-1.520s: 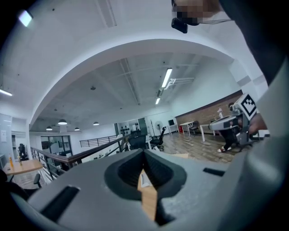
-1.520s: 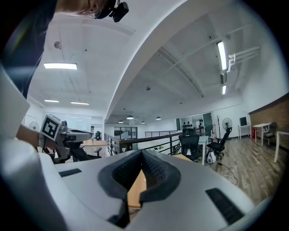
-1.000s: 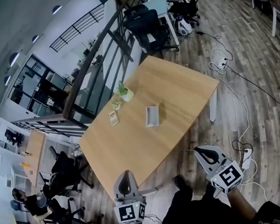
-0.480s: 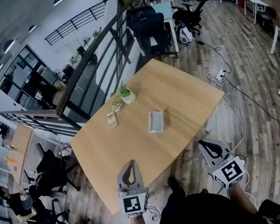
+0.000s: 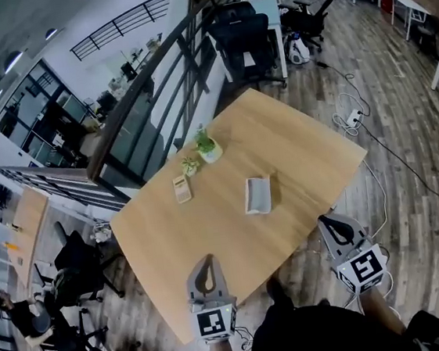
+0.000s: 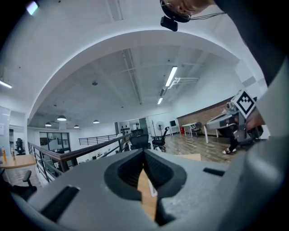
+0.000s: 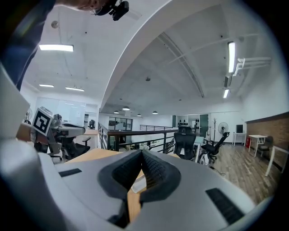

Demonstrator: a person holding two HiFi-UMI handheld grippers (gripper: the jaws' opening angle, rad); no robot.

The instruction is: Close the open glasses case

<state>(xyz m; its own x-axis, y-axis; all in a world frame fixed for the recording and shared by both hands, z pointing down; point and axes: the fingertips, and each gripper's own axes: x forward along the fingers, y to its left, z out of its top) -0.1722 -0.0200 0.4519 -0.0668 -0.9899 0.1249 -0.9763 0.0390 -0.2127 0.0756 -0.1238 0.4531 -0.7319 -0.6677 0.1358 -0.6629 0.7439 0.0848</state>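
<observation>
Since the earlier frame both grippers have been brought closer to the table, and the glasses case (image 5: 258, 195) is seen lower in the head view. It lies open near the middle of the wooden table (image 5: 211, 242), well apart from both grippers. A potted plant (image 5: 208, 145), a smaller plant (image 5: 189, 165) and a yellowish flat item (image 5: 181, 188) are noted beyond it, toward the railing (image 5: 153, 76). The left gripper (image 5: 205, 263) is held over the near table edge and the right gripper (image 5: 333, 227) off its corner. Both pairs of jaws are pressed together with nothing between them. Only square markers are borne as print. In the right gripper view the case shows as a pale sliver below the jaws, and the right gripper is caught in the left gripper view.
</observation>
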